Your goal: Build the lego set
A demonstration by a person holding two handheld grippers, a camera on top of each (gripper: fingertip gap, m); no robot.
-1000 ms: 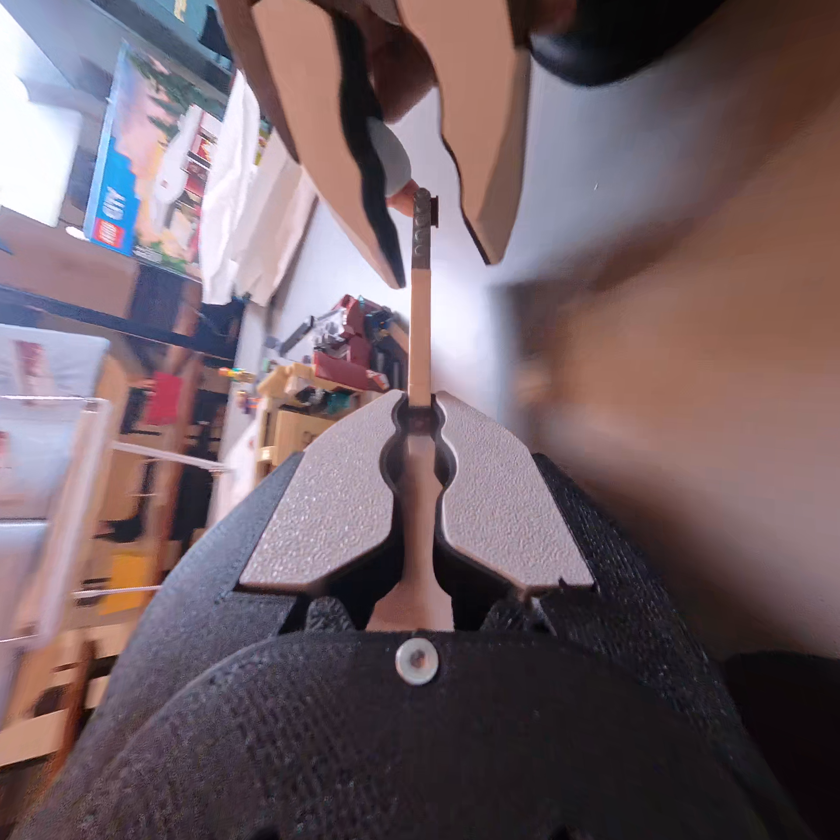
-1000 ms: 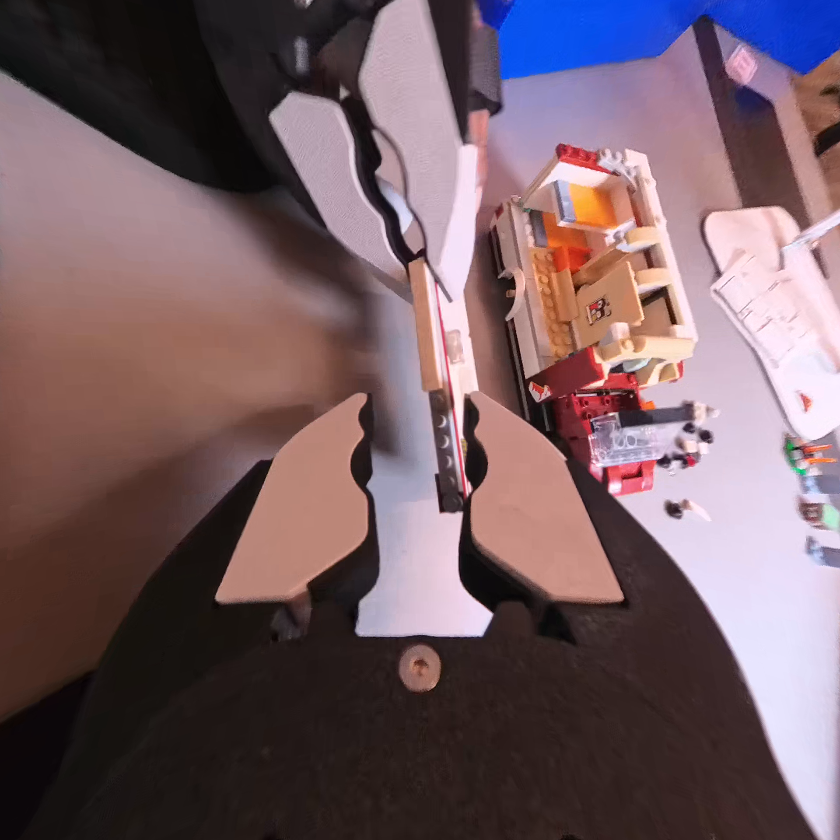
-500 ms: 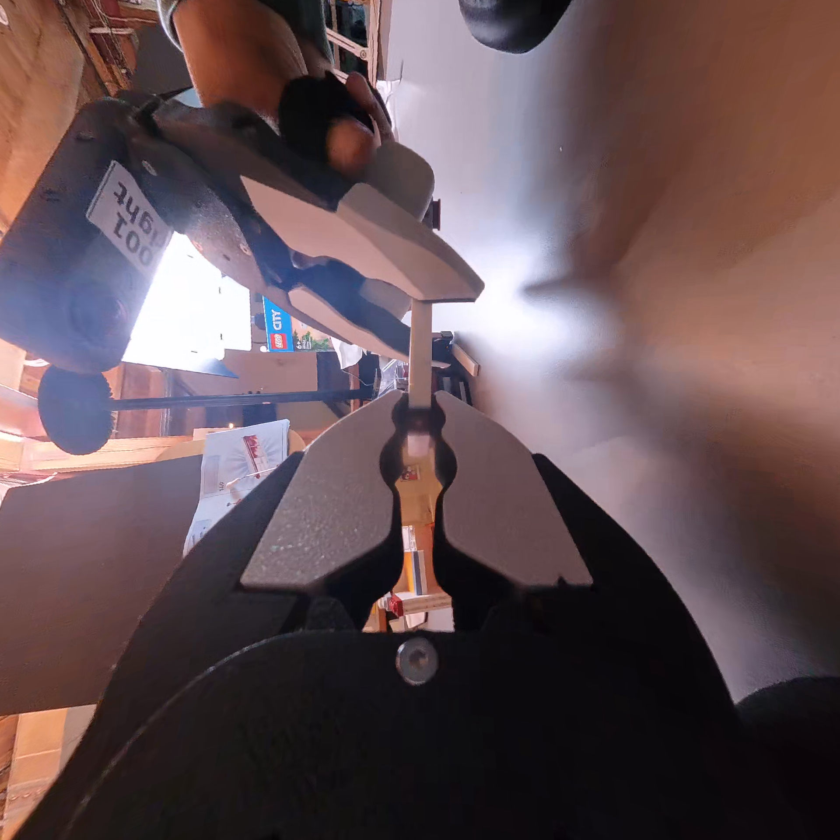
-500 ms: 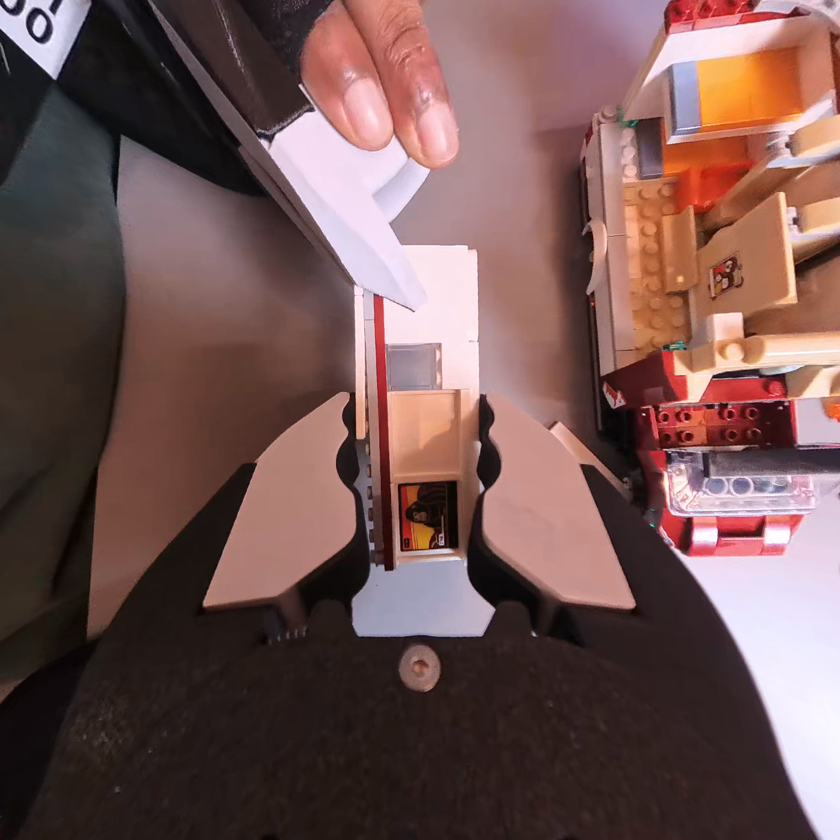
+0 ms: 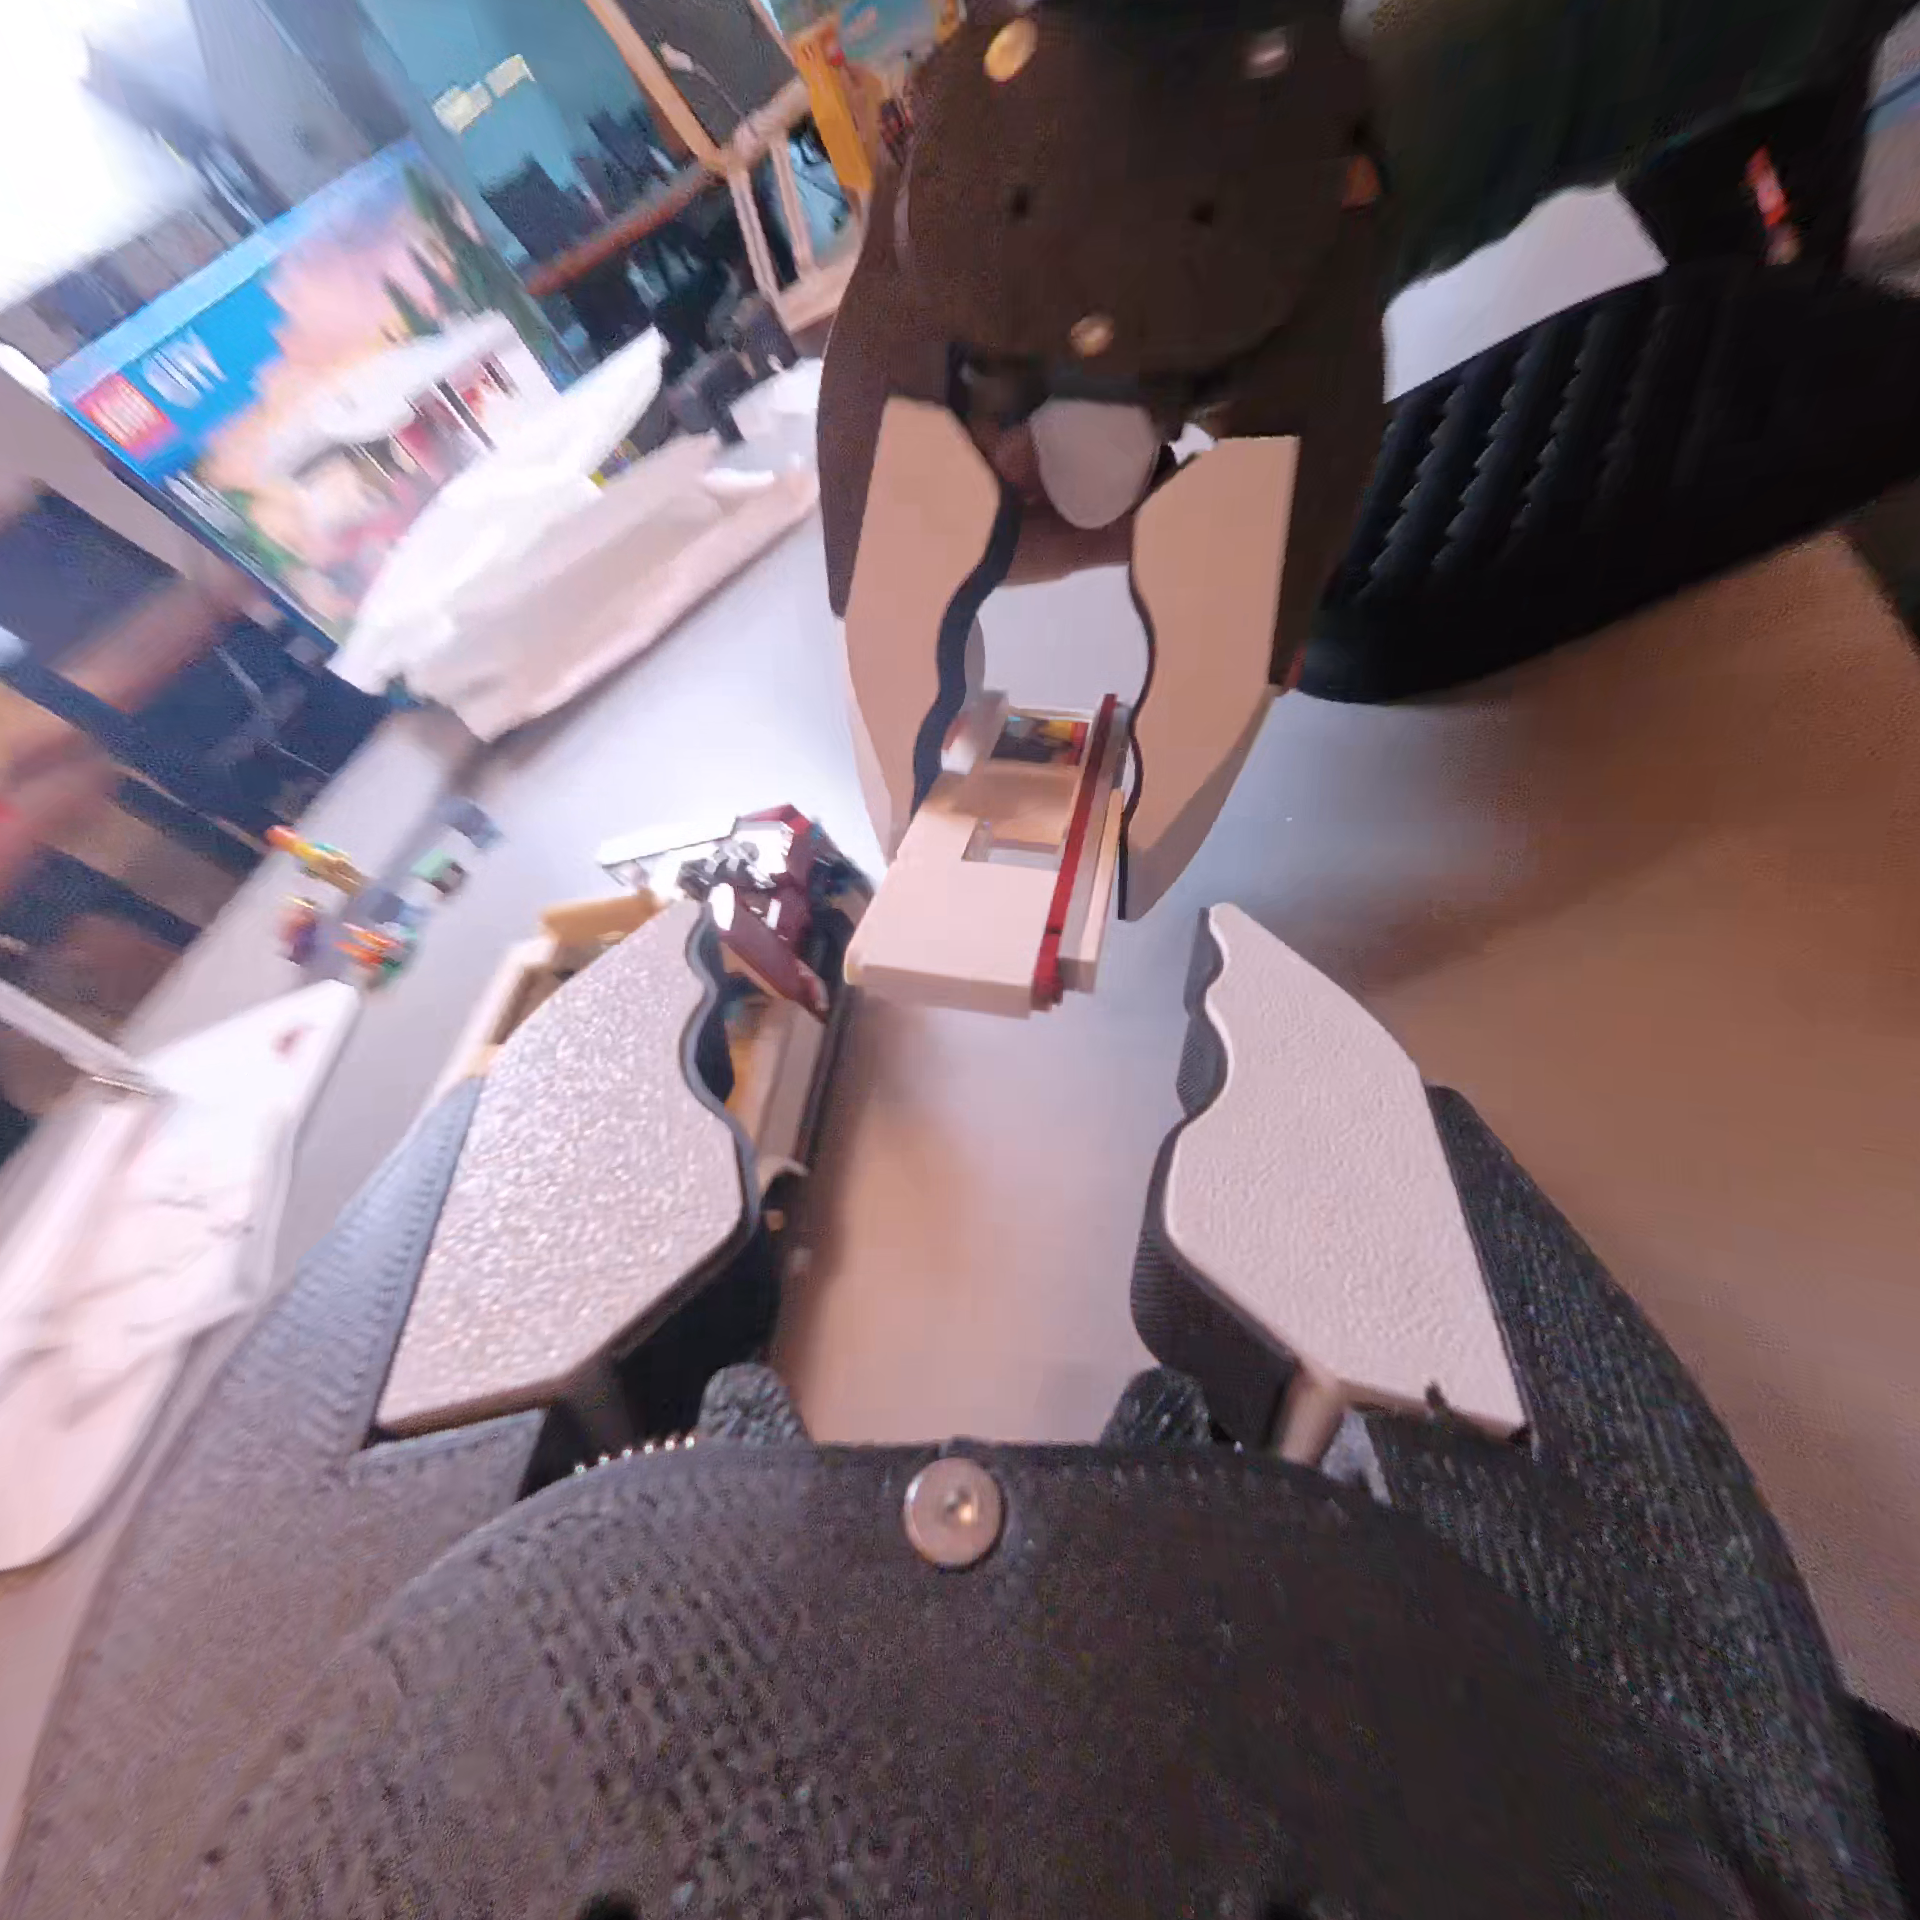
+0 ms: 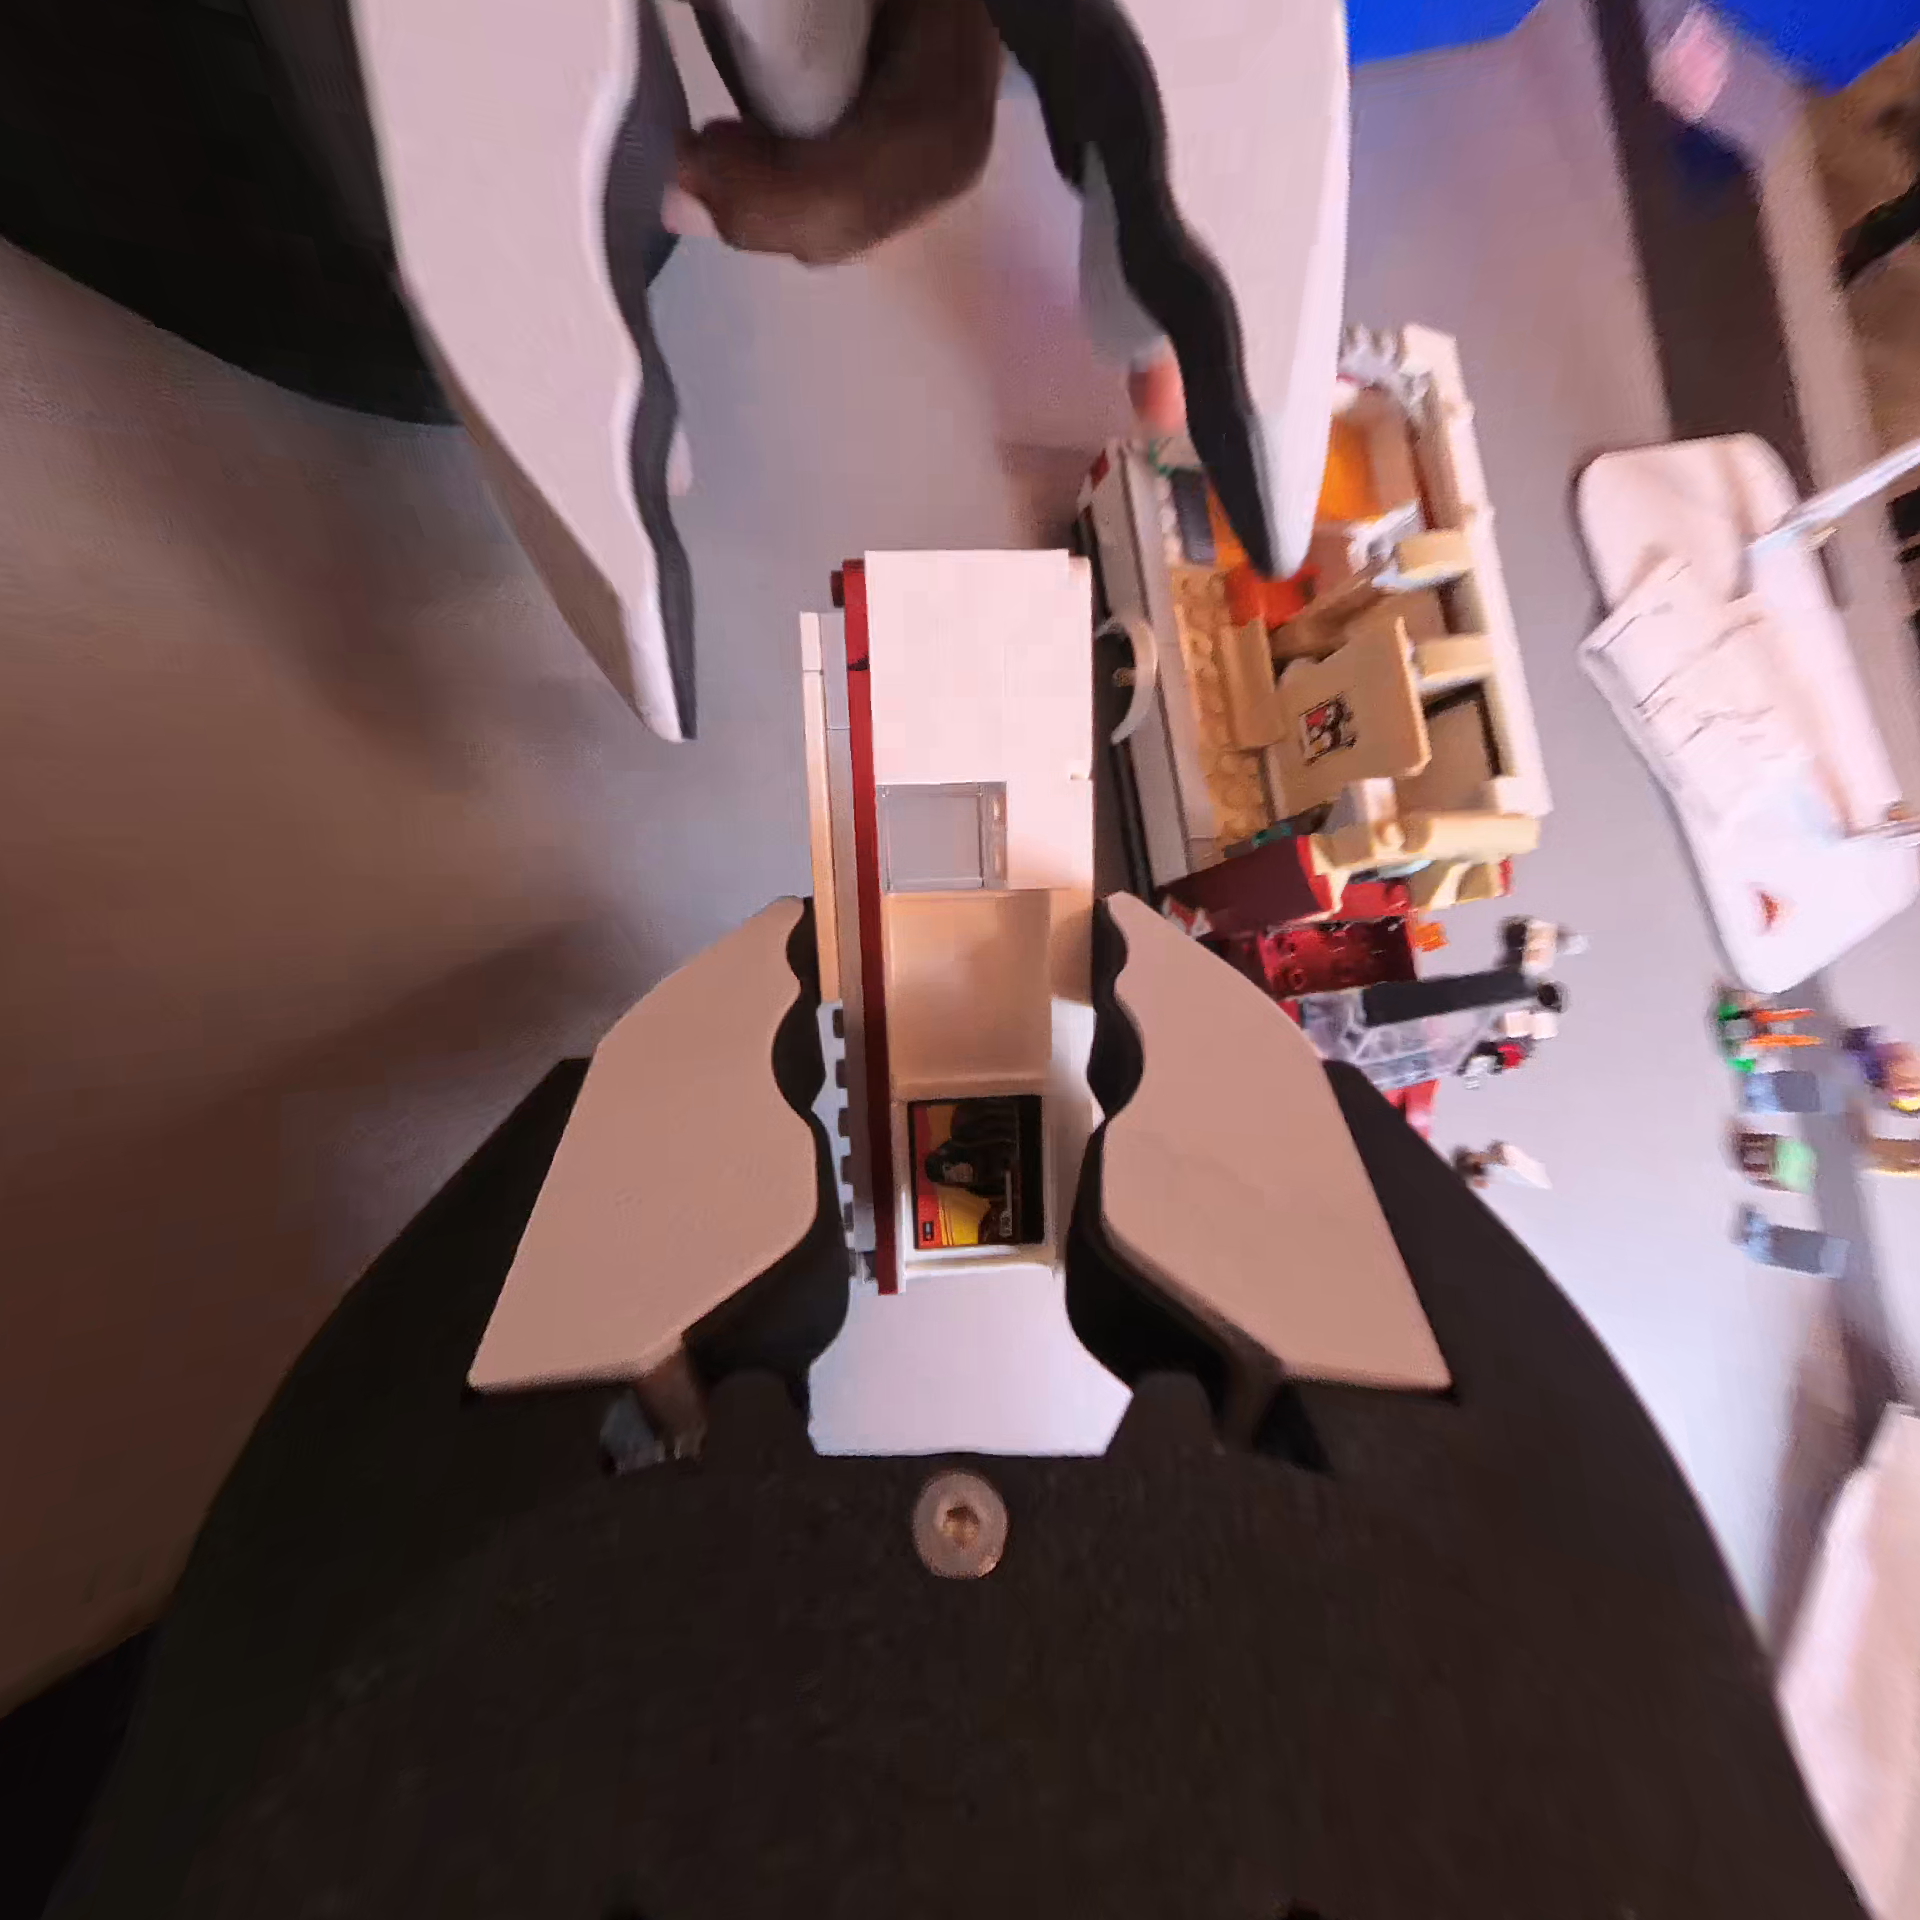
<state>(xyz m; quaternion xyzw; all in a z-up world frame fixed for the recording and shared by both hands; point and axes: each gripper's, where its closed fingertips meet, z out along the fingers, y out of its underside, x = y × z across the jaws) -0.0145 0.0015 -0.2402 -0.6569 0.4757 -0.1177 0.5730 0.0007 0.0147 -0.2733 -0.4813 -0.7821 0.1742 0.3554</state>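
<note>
Table: grey table [image 6: 1621, 1351] strewn with loose toy-brick bits [image 6: 1787, 1132] and white bags [image 6: 1766, 727].
Model: half-built tan-and-red brick vehicle [image 6: 1351, 727] stands just right of the grippers.
Panel: white brick wall panel with dark red stripe [image 6: 966, 831], lifted off the table.
Right gripper [image 6: 951, 935]: pads pressed on the panel's two long edges.
Left gripper [image 5: 940, 935]: spread wide, empty, panel's free end just ahead.
Risk: held only at one end, the panel could pivot or snap apart if knocked.
</note>
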